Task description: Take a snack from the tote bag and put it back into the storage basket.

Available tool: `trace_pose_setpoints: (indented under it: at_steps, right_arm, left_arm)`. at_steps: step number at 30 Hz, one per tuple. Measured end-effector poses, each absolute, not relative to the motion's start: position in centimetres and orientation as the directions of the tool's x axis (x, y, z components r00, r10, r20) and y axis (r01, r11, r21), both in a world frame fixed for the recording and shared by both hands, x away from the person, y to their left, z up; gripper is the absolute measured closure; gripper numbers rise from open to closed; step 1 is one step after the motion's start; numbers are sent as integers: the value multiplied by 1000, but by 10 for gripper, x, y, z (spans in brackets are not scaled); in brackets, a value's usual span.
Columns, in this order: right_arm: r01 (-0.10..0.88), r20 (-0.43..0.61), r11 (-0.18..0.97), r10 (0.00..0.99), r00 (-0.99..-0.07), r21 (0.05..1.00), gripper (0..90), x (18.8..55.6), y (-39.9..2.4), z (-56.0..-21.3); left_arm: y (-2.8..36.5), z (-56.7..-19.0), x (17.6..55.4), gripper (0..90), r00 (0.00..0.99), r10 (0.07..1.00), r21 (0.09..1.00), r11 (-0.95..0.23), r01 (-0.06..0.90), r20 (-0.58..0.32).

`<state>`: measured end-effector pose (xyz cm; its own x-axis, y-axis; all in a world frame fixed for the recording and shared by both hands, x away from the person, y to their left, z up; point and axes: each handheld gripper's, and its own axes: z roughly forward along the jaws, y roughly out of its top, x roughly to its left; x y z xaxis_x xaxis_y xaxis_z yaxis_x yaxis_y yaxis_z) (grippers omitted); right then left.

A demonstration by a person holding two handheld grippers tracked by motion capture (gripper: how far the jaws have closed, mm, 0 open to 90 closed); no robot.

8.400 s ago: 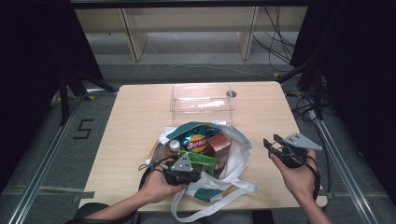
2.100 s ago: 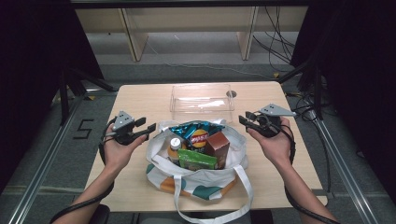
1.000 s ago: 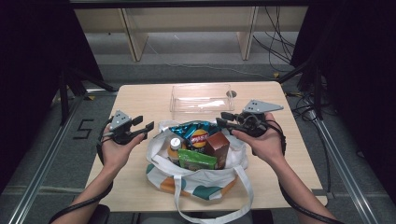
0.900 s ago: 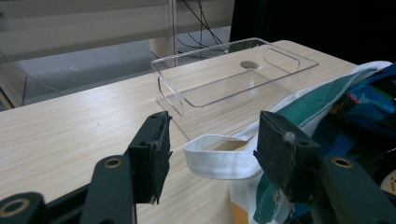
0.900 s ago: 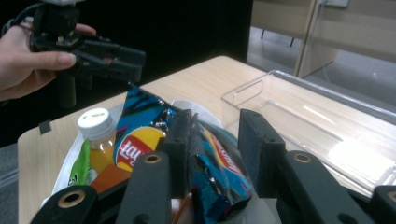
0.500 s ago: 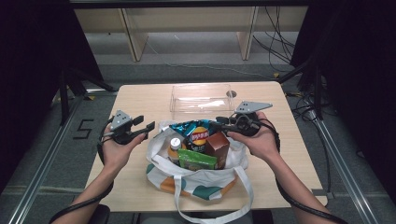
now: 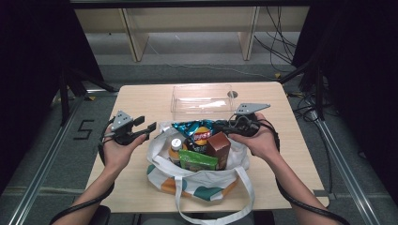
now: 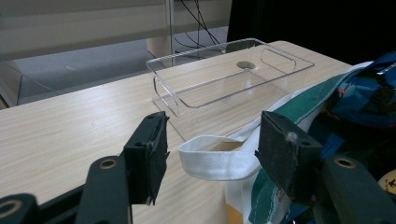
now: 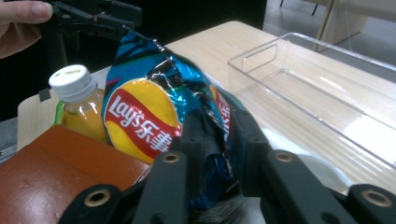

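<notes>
Right gripper seemingly closing on the chip bag in the tote bag.

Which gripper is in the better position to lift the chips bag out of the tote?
Right. The right gripper has just been closing, with the chips bag between its jaws. The left gripper is open beside the tote, near its handle.

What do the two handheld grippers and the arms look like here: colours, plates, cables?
Both grippers are black. The left gripper and right gripper each carry a grey three-cornered plate on top and trail a black cable that loops down along the forearm. The jaw pads are flat, black and rectangular, on arms with brass-coloured rivets. The forearms are bare, with no sleeves in view.
</notes>
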<state>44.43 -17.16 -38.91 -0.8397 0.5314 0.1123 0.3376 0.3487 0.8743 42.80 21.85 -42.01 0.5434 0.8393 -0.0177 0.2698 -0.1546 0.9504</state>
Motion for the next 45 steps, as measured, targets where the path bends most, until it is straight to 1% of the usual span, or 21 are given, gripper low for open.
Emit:
trace_pose_setpoints:
  at_steps: [2,3,4,6,8,9,10,11,13,15,16,20,21,22,25,29,30,32,34,35,45]
  right_arm:
    - [347,121,351,530,-839,870,828,443,-171,-390]
    - [329,101,359,526,-844,873,843,443,-171,-390]
    - [339,114,360,521,-846,869,858,443,-171,-390]
    - [345,114,359,531,-840,867,880,441,-170,-388]
    - [320,102,352,518,-849,880,895,441,-169,-389]
    - [319,99,342,530,-842,884,898,440,-169,-389]
    - [311,97,330,532,-841,891,899,440,-169,-389]
    - [294,78,346,521,-850,891,900,441,-171,-387]
    - [307,102,325,520,-848,894,900,440,-171,-387]
    - [278,80,310,525,-847,909,900,440,-171,-385]
    - [292,88,314,530,-843,903,900,438,-172,-383]
    - [262,77,294,519,-851,919,900,437,-171,-381]
    - [279,93,281,533,-841,918,900,434,-170,-379]
    - [256,69,280,538,-840,925,900,434,-171,-378]
    - [256,71,264,554,-829,930,900,431,-170,-375]
    - [238,61,247,563,-824,939,900,429,-170,-370]
    - [216,46,241,560,-827,946,900,430,-170,-369]
    - [209,46,228,565,-824,951,900,429,-169,-367]
    - [227,66,216,571,-818,949,900,426,-169,-365]
    - [216,61,210,568,-820,954,900,426,-169,-364]
    - [169,41,171,574,-818,971,900,424,-170,-352]
  left_arm:
    - [218,-420,428,416,541,841,951,-150,271,-22]
    - [218,-420,427,415,539,842,951,-144,275,-28]
    - [218,-420,427,415,540,842,951,-144,273,-27]
    - [218,-420,428,415,540,841,951,-146,272,-26]
    - [218,-421,428,415,543,840,951,-150,270,-22]
    - [217,-421,428,415,542,840,951,-150,271,-22]
    - [217,-421,428,415,544,839,951,-150,269,-21]
    - [217,-421,428,415,543,839,951,-150,270,-22]
    - [217,-421,427,415,544,839,951,-150,270,-22]
    - [217,-422,428,415,544,839,951,-150,271,-22]
    - [217,-422,428,415,550,835,952,-155,262,-16]
    - [217,-422,428,414,542,840,950,-157,271,-16]
    - [217,-422,428,414,539,842,950,-151,274,-22]
    - [217,-422,428,414,540,841,950,-151,273,-22]
    - [217,-423,428,415,546,838,950,-157,270,-17]
    - [215,-424,429,416,555,831,952,-153,265,-21]
    - [215,-424,428,417,550,835,950,-156,269,-19]
    - [215,-423,427,417,544,839,949,-154,276,-22]
    - [215,-424,429,417,557,831,952,-158,262,-15]
    - [215,-423,428,418,548,836,949,-158,274,-18]
    - [215,-423,428,421,545,838,950,-153,273,-22]
